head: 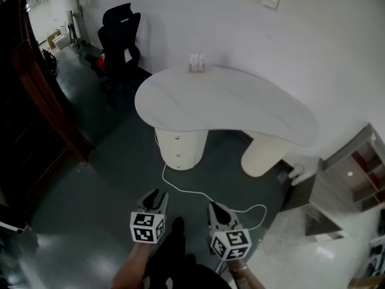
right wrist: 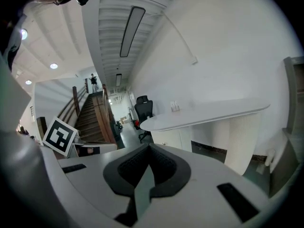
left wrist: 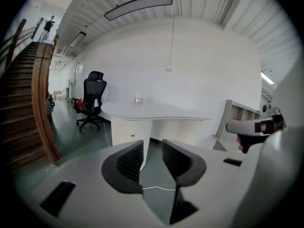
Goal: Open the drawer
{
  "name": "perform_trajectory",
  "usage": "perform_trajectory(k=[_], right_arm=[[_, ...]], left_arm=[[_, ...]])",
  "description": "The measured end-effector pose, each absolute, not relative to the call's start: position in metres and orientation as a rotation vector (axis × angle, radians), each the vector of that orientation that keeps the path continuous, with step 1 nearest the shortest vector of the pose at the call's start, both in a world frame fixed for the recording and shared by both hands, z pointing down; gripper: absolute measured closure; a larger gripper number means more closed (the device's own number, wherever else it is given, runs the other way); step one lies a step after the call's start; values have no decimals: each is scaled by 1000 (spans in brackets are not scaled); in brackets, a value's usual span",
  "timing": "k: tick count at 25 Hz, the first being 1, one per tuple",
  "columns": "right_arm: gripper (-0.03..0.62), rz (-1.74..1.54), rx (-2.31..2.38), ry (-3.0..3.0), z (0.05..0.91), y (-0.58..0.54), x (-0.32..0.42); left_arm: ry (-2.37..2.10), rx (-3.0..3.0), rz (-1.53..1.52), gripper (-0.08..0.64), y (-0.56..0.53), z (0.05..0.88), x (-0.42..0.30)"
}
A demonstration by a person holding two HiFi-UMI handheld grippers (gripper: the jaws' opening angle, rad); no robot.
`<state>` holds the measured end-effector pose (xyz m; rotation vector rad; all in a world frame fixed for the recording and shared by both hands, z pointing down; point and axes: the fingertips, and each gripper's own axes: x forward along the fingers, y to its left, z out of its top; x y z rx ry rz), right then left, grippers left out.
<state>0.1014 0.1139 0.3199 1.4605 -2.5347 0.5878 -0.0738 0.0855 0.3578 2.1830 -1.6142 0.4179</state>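
Note:
The white curved desk [head: 240,104] stands on a round drawer pedestal [head: 180,146] with two small brass knobs on its front; the pedestal [left wrist: 128,132] also shows in the left gripper view. Both grippers hover over the green floor well short of it. My left gripper [head: 155,198] [left wrist: 152,147] is open, with only floor and the pedestal seen through the gap. My right gripper [head: 218,212] [right wrist: 149,150] is shut, its pads meeting with nothing between them. The drawer fronts look flush with the pedestal.
A white cable [head: 198,191] runs across the floor from the pedestal toward the grippers. A second, thicker leg [head: 264,152] holds the desk's right side. Also around: a black office chair [head: 120,32], a wooden staircase [head: 42,95], a grey shelf unit [head: 355,179], a small box [head: 197,62].

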Motion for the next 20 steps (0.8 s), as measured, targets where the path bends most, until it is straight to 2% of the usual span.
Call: perform_trajectory(k=[8,20], right_arm=[[589,601,1422,-2465,337,30,76],[589,730,1494,-2348,407,-59,67]], left_arm=[[-1554,2139,495,364,-18,402,-98],[-1478,2036,609,341,-131,532,-98]])
